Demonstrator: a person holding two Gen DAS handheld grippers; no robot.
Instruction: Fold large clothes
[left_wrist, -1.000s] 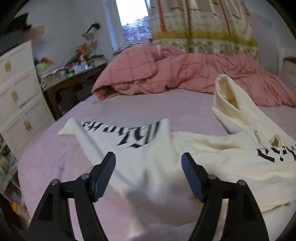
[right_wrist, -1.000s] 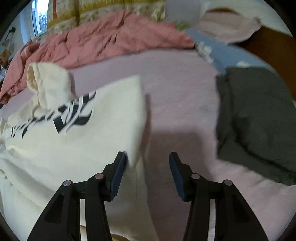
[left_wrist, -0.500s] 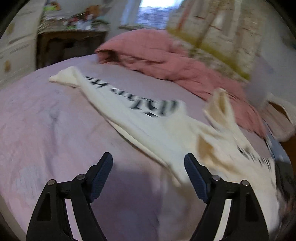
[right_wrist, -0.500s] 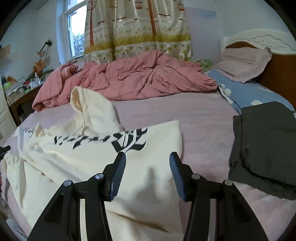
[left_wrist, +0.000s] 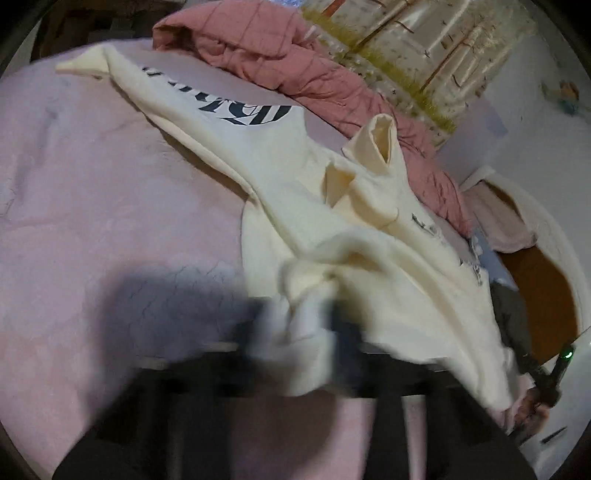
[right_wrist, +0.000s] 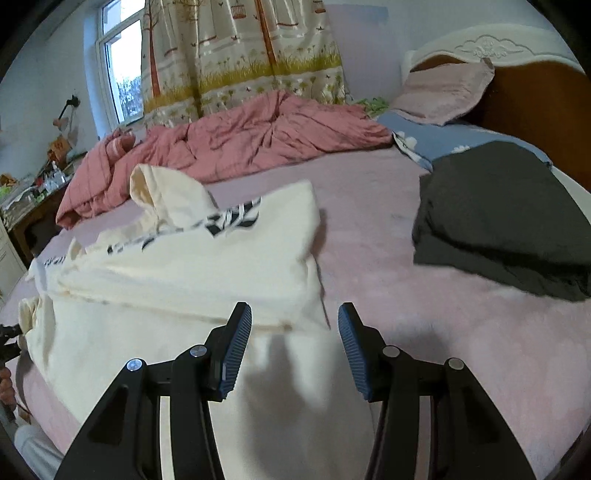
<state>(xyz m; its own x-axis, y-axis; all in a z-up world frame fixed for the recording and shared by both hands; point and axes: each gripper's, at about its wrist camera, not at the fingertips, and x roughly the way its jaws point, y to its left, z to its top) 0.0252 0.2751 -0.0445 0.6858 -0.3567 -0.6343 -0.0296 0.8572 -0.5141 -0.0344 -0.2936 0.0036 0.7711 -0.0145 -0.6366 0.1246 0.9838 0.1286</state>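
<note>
A cream hoodie (left_wrist: 295, 166) with black lettering lies spread on the pink bed sheet (left_wrist: 92, 203). One sleeve (left_wrist: 110, 62) stretches to the far left and the hood (left_wrist: 376, 147) stands up. My left gripper (left_wrist: 303, 332) is blurred, and its jaws are closing on a bunched fold at the hoodie's near edge, with fabric pinched between them. In the right wrist view my right gripper (right_wrist: 293, 339) hangs open just above the hoodie (right_wrist: 184, 280) at its near right corner, with nothing between the pads.
A rumpled pink duvet (right_wrist: 240, 140) lies along the far side of the bed. A dark grey garment (right_wrist: 498, 214) rests at the right, below a pillow (right_wrist: 443, 92) and the wooden headboard (right_wrist: 535, 92). A cluttered desk (right_wrist: 29, 206) stands at the left.
My left gripper dropped and rolled toward the hoodie's near edge, and its wide jaws closed on a fold. My right gripper shifted across the hoodie with its jaws unchanged.
</note>
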